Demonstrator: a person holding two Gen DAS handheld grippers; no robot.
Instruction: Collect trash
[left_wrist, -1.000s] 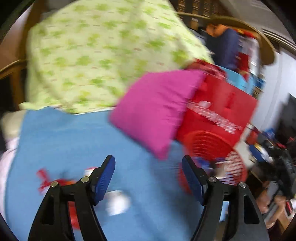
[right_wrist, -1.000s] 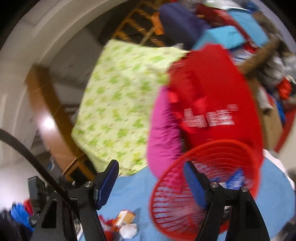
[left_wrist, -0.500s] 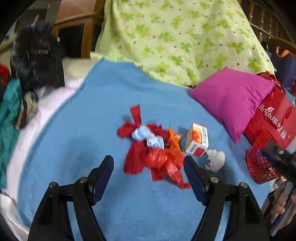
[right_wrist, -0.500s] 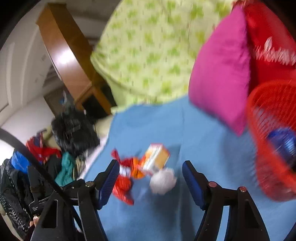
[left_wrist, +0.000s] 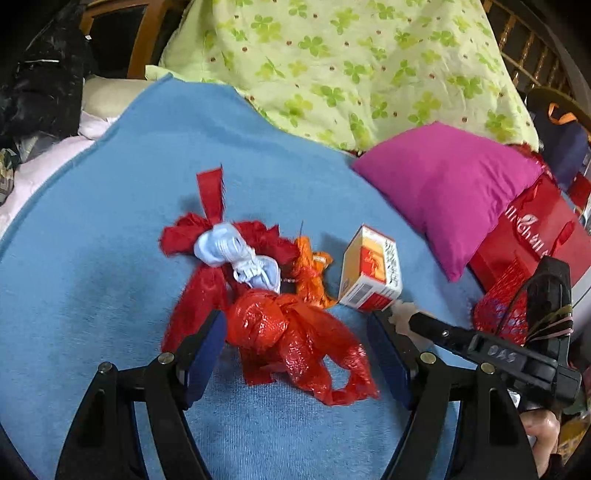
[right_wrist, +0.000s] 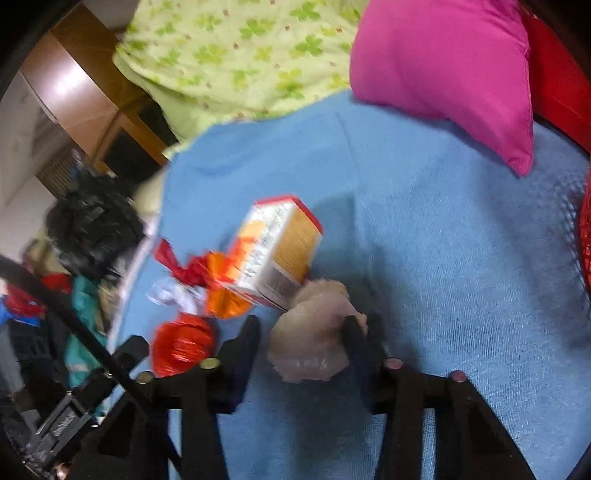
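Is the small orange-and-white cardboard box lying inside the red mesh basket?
No, the box sits on the blue blanket, apart from the basket.

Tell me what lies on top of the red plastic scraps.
A crumpled pale blue wad lies on the red plastic scraps, with an orange wrapper against their right edge. Whatever sits beneath the wad and within the folds is covered.
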